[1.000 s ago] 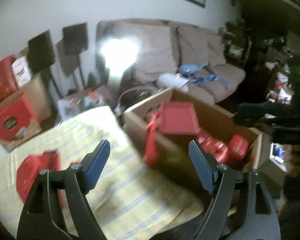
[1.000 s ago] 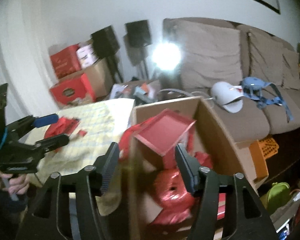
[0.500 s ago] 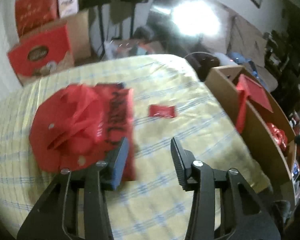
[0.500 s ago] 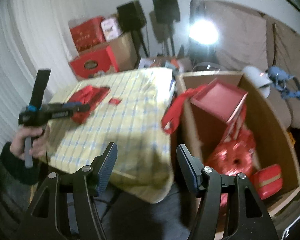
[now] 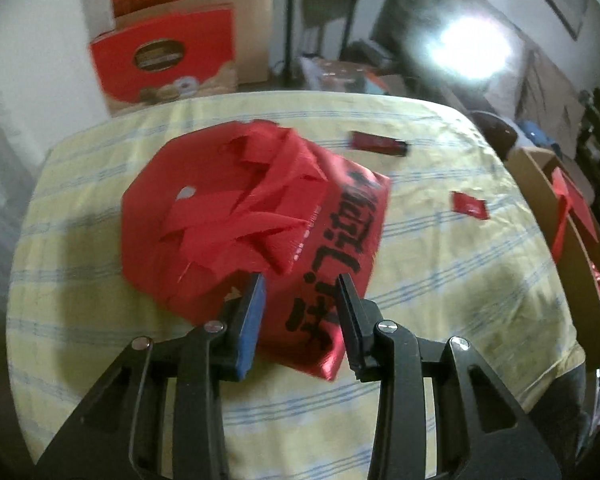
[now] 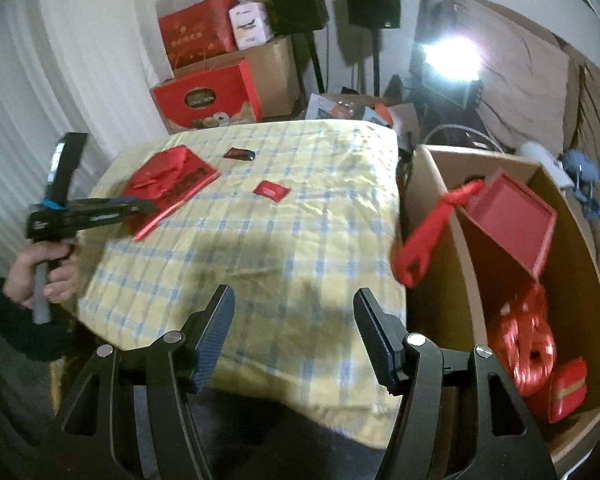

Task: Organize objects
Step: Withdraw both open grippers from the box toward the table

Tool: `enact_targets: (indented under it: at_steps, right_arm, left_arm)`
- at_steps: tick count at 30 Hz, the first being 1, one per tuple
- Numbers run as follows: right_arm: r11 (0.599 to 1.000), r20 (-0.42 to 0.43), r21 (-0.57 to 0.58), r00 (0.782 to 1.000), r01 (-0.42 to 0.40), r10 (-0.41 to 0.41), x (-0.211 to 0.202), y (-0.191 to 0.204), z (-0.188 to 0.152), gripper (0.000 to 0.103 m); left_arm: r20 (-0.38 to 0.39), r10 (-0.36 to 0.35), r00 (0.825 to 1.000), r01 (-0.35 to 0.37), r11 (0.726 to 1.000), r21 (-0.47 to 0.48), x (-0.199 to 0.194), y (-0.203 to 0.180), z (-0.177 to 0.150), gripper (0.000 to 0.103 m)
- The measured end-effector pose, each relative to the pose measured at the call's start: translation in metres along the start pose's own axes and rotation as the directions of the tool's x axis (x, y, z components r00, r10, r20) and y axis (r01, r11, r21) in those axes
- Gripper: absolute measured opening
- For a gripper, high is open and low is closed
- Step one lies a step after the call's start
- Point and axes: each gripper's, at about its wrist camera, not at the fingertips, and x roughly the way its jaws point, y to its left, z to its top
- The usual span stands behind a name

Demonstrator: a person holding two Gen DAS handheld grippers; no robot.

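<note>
While left hand-held gripper (image 5: pixel 300 304) straddles red bag (image 5: pixel 256 216) edge unclenched: close squarely, lift flat; right hand-held gripper (image 6: pixel 294 328) released, idle.

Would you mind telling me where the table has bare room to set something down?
Free: near checked cloth, from right gripper to small red packet. Crowded: far left, red bag, left gripper, dark packet.
</note>
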Motion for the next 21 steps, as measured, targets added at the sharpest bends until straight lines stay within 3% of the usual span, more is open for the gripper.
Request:
enact_targets:
  at_steps: [5,9,14,18,20,21]
  right_arm:
    - [0.991,0.003,-0.135,1.0,0.017,-0.017,0.046,0.026,0.029,0.064]
    - [0.973,0.014,-0.227,0.999,0.037,-0.035,0.098,0.038,0.05,0.064]
    - [0.966,-0.036,-0.256,0.998,0.046,-0.057,0.156,0.043,0.068,0.063]
    - [0.978,-0.024,-0.207,0.999,0.042,-0.047,0.172,0.034,0.07,0.062]
    - [0.987,-0.006,-0.159,0.999,0.036,-0.037,0.177,0.028,0.07,0.063]
    - [0.988,0.0,-0.148,0.999,0.041,-0.042,0.176,0.027,0.071,0.056]
  left_arm:
    - [0.032,0.111,0.993,-0.111,0.994,0.012,-0.011,0.043,-0.008,0.034]
    - [0.054,0.022,0.998,-0.019,0.999,-0.042,-0.031,0.072,-0.013,0.035]
    - [0.109,-0.009,0.994,0.018,0.996,-0.085,-0.06,0.083,-0.006,0.041]
    - [0.294,0.071,0.953,-0.028,0.988,-0.15,-0.088,0.078,-0.002,0.046]
    - [0.327,0.04,0.944,0.014,0.987,-0.162,-0.089,0.073,0.0,0.047]
    - [0.333,0.014,0.943,0.044,0.985,-0.166,-0.088,0.07,0.002,0.048]
